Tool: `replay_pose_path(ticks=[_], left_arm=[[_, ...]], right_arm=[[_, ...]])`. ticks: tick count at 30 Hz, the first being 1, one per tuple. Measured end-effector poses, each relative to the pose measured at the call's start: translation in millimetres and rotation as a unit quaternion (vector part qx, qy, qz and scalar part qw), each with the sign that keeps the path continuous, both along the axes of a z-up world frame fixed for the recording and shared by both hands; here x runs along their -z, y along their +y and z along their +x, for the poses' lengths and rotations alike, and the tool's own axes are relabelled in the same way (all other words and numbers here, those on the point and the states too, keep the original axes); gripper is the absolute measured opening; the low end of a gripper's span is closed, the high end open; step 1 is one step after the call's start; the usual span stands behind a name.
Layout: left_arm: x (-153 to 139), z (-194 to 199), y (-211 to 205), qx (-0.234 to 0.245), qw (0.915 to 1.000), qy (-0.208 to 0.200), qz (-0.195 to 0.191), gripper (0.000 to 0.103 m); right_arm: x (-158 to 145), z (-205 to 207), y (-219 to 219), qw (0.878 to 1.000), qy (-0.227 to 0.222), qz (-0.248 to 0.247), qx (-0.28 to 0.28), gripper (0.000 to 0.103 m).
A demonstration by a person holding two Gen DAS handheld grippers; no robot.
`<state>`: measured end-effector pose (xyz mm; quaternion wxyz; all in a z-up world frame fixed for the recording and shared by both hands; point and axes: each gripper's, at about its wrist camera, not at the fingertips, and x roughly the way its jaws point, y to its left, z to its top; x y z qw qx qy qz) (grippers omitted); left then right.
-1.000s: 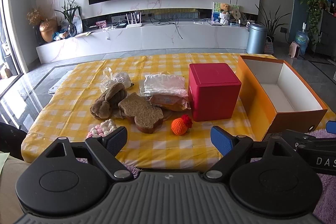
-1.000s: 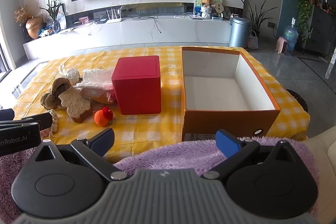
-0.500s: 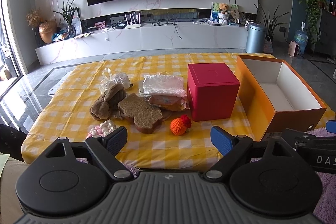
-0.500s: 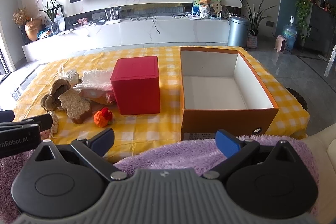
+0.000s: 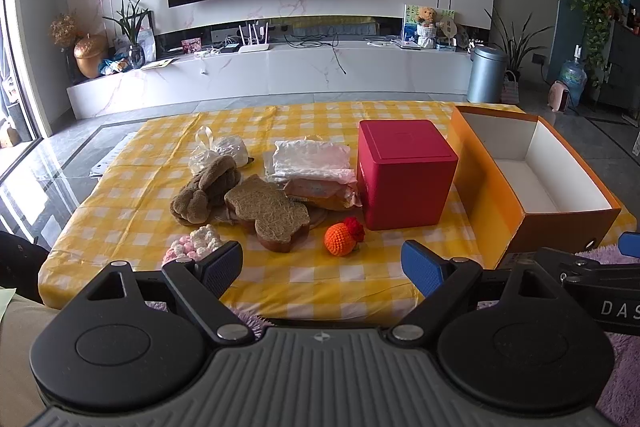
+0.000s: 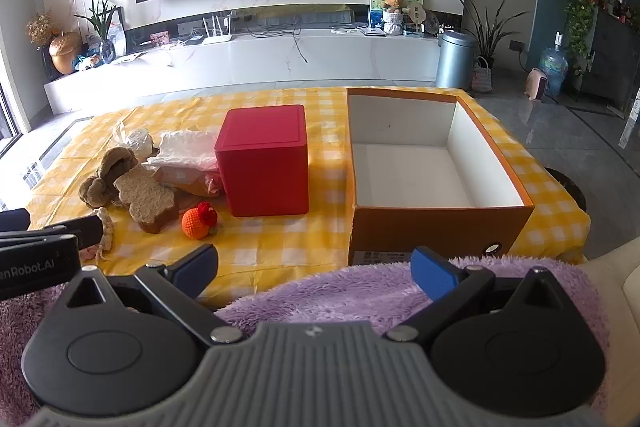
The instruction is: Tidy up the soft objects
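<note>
Soft things lie in a cluster on the yellow checked tablecloth (image 5: 152, 203): a brown knotted plush (image 5: 204, 189), a bear-shaped toast cushion (image 5: 268, 213), an orange crochet ball (image 5: 340, 239), pink-white marshmallow knit (image 5: 196, 247), wrapped packets (image 5: 310, 159) and a knotted clear bag (image 5: 218, 149). A red cube box (image 5: 404, 173) stands beside an empty open orange box (image 5: 532, 183). My left gripper (image 5: 322, 269) is open at the table's near edge, holding nothing. My right gripper (image 6: 314, 271) is open above a purple fluffy blanket (image 6: 360, 295), facing the orange box (image 6: 432, 163).
Beyond the table are grey floor, a white TV console (image 5: 280, 75) with a wall TV, a grey bin (image 5: 486, 73) and plants. A beige cushion (image 6: 616, 279) sits at the right. Each gripper's side shows in the other's view.
Both views have shifted very slightly; the scene sits a touch further left and lower. Nothing on the table has moved and both grippers stay open.
</note>
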<state>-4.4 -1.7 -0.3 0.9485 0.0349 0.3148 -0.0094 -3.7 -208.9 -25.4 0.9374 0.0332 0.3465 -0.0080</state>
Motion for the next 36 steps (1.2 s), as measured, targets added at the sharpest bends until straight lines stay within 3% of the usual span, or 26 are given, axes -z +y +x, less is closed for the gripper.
replay_pose_path(ticks=[16,23,25,27,32,34,36], left_arm=[[4,1,8,-0.002,1.0,0.005,0.006,0.103],[4,10,27,0.009,0.9999,0.01,-0.004,0.103],[6,14,40,0.007,0.9997,0.016,-0.017,0.085],[10,20,53,-0.003,0.999,0.032,-0.032,0.081],[26,37,81,0.001,0.9929,0.075,-0.092,0.056],[30,43,87,0.002,0.9926,0.083,-0.088,0.045],[32,50,94,0.002,0.9931,0.086,-0.08,0.044]], right_arm=[[1,1,1,1.0,0.005,0.005,-0.001,0.1],[2,9,3,0.999,-0.018,0.03,-0.034,0.1],[3,14,7,0.998,-0.022,0.024,-0.045,0.1],[5,21,13,0.998,-0.024,0.017,-0.063,0.093],[14,42,30,0.993,-0.01,0.027,-0.116,0.075],[19,51,39,0.99,-0.002,0.026,-0.136,0.069],[24,61,48,0.987,0.004,0.025,-0.157,0.059]])
